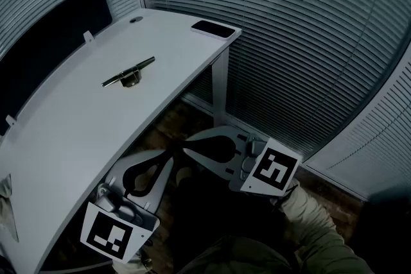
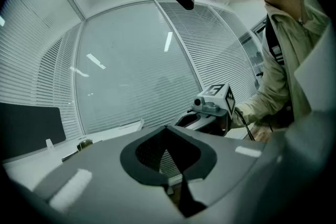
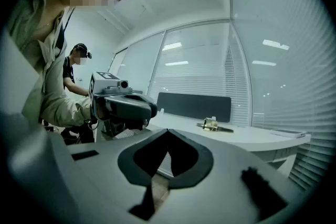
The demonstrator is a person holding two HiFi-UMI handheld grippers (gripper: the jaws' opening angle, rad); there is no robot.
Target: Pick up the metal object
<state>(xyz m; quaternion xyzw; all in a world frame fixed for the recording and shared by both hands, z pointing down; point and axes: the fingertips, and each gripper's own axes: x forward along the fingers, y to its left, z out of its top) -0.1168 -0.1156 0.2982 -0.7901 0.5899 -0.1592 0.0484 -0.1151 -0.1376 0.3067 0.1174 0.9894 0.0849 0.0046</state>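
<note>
The metal object (image 1: 129, 74), a thin dark rod with a brassy block at its middle, lies on the white desk (image 1: 77, 119), about mid-desk. In the right gripper view the metal object (image 3: 213, 124) shows far off on the desk, and in the left gripper view it (image 2: 82, 144) is small at the left. Both grippers hang below the desk's front edge, well short of the object. My left gripper (image 1: 169, 153) and my right gripper (image 1: 187, 150) point toward each other, tips nearly meeting. Each is shut on nothing.
A flat black slab (image 1: 213, 29) lies at the desk's far corner, near a round hole (image 1: 135, 20). A dark partition panel (image 1: 51, 42) runs along the desk's far side. The desk leg (image 1: 219, 83) and window blinds (image 1: 308, 42) stand to the right. Another person (image 3: 79, 68) stands behind.
</note>
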